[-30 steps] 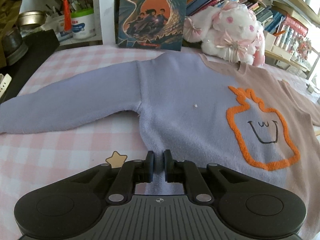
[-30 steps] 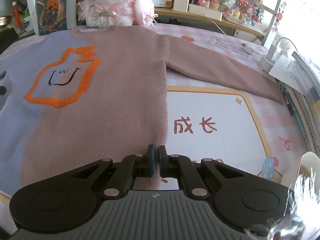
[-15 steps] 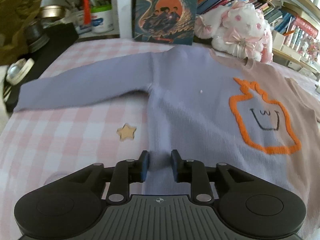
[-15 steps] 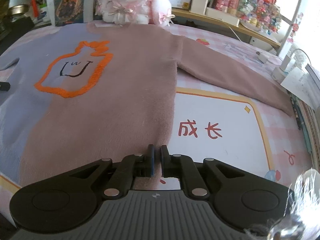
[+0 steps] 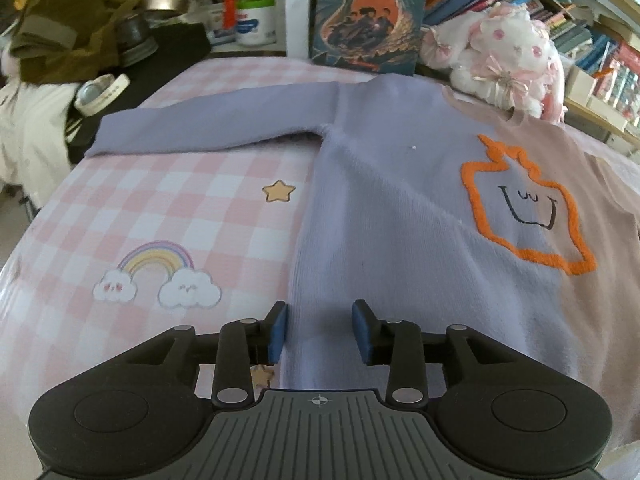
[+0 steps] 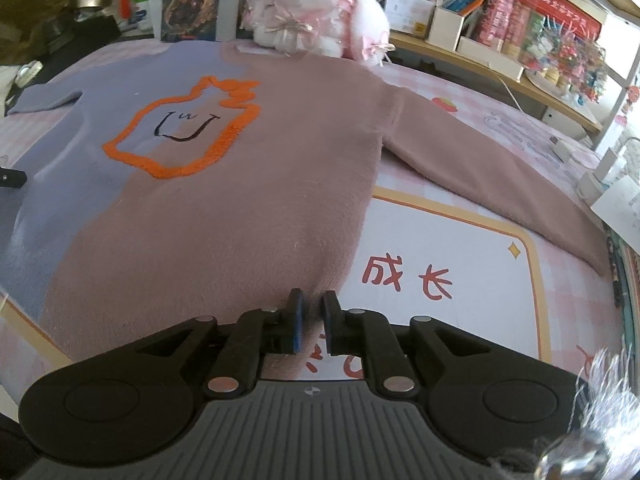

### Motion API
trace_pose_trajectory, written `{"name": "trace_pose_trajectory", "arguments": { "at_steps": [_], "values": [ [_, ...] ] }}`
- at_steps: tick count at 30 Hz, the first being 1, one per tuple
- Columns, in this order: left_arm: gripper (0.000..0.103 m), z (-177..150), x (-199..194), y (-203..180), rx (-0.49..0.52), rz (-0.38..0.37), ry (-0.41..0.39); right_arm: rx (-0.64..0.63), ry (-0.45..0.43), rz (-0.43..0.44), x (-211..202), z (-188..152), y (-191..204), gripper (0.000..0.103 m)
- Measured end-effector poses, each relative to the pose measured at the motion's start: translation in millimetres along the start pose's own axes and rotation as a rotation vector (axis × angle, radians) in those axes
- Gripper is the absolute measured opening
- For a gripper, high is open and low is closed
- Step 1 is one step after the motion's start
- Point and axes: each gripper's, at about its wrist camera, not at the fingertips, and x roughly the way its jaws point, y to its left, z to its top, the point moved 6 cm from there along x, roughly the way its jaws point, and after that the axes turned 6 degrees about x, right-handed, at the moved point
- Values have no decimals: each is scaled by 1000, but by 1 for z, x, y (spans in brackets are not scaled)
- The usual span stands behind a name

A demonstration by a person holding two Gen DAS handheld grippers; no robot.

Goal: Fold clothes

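Note:
A knitted sweater lies flat on the bed, lilac [image 5: 400, 216] on one half and dusty pink [image 6: 248, 216] on the other, with an orange-outlined face [image 5: 524, 208] on the chest. Both sleeves are spread out, the lilac sleeve [image 5: 212, 128] to the left and the pink sleeve [image 6: 492, 184] to the right. My left gripper [image 5: 320, 332] hovers over the lilac hem corner. Its jaws are opening, and the fabric lies below them untouched by the pads. My right gripper [image 6: 312, 324] sits at the pink hem corner with its jaws opening a narrow gap, gripping nothing.
A pink-checked cover [image 5: 168, 216] with a rainbow print lies under the sweater, and a white mat [image 6: 440, 264] with red characters is at the right. A plush rabbit [image 5: 504, 56], a standing book [image 5: 368, 12] and bookshelves line the back. A black pad [image 5: 132, 80] with a tape roll is at far left.
Both grippers were shut at the hem and have let go. The left jaws spread wide as it drew back and left, bringing the rainbow print into view. The right jaws parted slightly.

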Motion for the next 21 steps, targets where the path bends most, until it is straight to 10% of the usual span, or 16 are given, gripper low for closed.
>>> {"name": "trace_pose_trajectory", "arguments": {
  "at_steps": [13, 21],
  "values": [
    [44, -7, -3, 2, 155, -100, -25, 188, -10, -115, -4, -5, -9, 42],
    [46, -1, 3, 41, 247, -205, -39, 241, -94, -229, -20, -1, 62, 60]
  ]
}}
